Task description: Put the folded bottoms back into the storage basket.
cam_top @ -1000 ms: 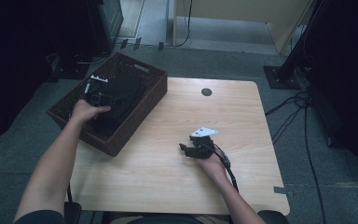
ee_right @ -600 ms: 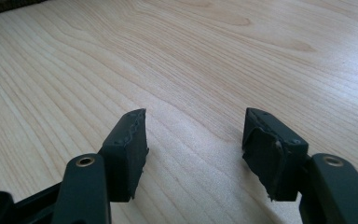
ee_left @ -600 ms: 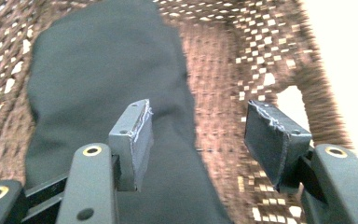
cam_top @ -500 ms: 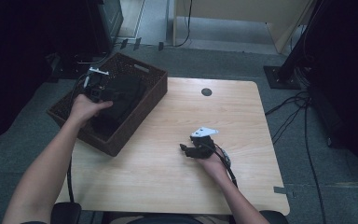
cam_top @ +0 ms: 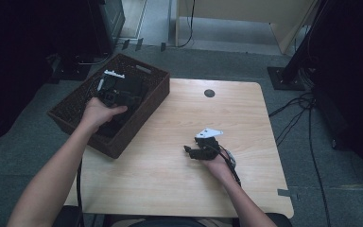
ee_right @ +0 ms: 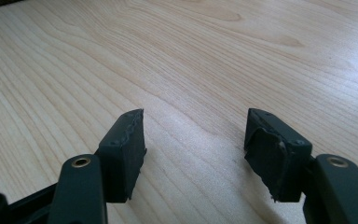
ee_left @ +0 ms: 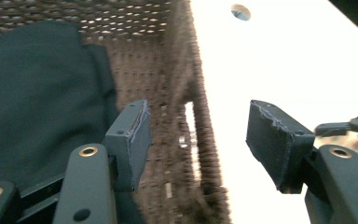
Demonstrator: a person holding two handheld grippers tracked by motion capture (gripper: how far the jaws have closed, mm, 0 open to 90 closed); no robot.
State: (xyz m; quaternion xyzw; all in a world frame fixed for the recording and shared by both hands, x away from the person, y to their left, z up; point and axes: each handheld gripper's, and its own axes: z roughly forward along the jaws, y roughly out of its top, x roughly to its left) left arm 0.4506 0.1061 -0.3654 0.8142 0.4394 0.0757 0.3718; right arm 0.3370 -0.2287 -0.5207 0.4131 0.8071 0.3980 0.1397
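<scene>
Over the woven basket (cam_top: 71,124) at the table's left edge, the high view shows the left gripper (cam_top: 116,90) held inside the rim, above a dark cloth (cam_top: 131,92) that lies in the basket. That cloth appears to run lengthwise with the basket, from the near-left corner toward the far-right one, though it is too dark against the wicker to be sure of its outline. The right gripper (cam_top: 194,152) rests on the bare wooden table (cam_top: 246,118) well apart from the basket, nose toward the left.

From the left gripper view, the left gripper (ee_left: 198,135) has its jaws spread wide with nothing between them; they straddle the basket wall (ee_left: 186,84), with the dark cloth (ee_left: 37,93) on the left side and bright tabletop on the right. The picture is blurred, so the hand seems to be in motion.

Seen from the right gripper view, the right gripper (ee_right: 193,140) is likewise released, its pads apart over plain wood grain.

My reading is that the reach for the cloth is in hand, with no grasp made. The next move calls for swinging the left jaws off the wall, down onto a fold of the cloth, then closing.
</scene>
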